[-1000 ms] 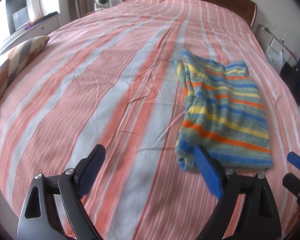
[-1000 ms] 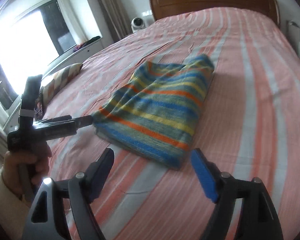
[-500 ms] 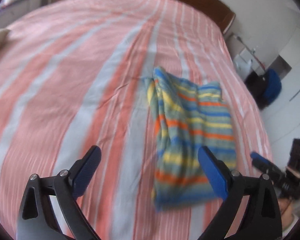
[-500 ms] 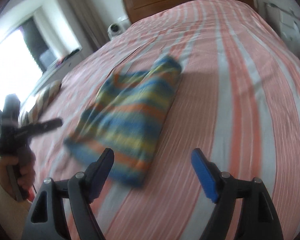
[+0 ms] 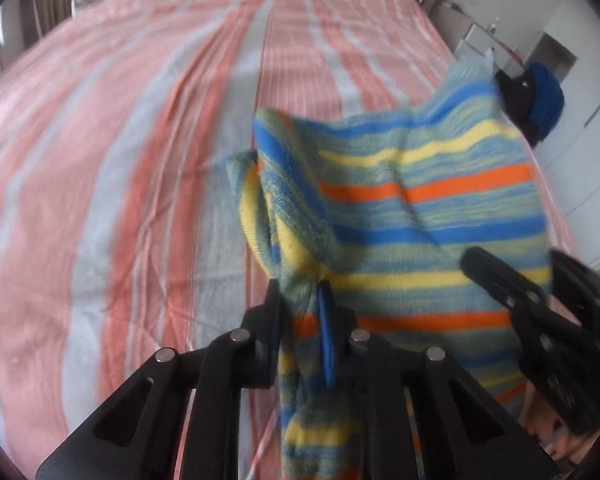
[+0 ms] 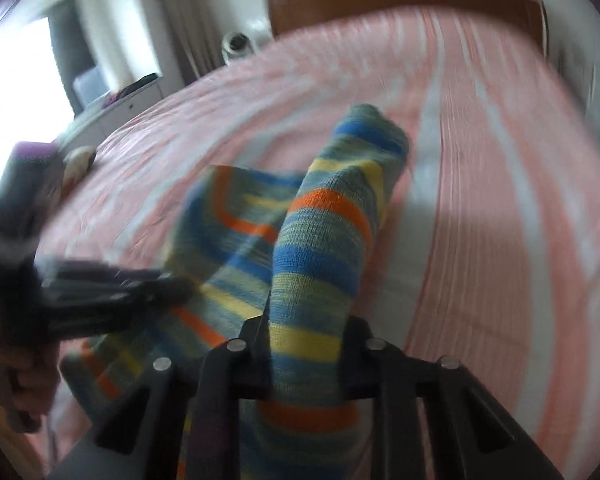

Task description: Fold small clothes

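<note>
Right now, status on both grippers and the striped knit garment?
Left gripper just closed, pinching the striped knit garment. Right gripper just closed on another bunch of it. Garment partly lifted off the pink striped bedspread. Nothing in the way.

Nothing to read here, folks: not a letter, number, brand or sign can be made out in either wrist view. Both views are blurred, and what shows sharply enough carries only plain stripes and bare surfaces with no print or label on them.
</note>
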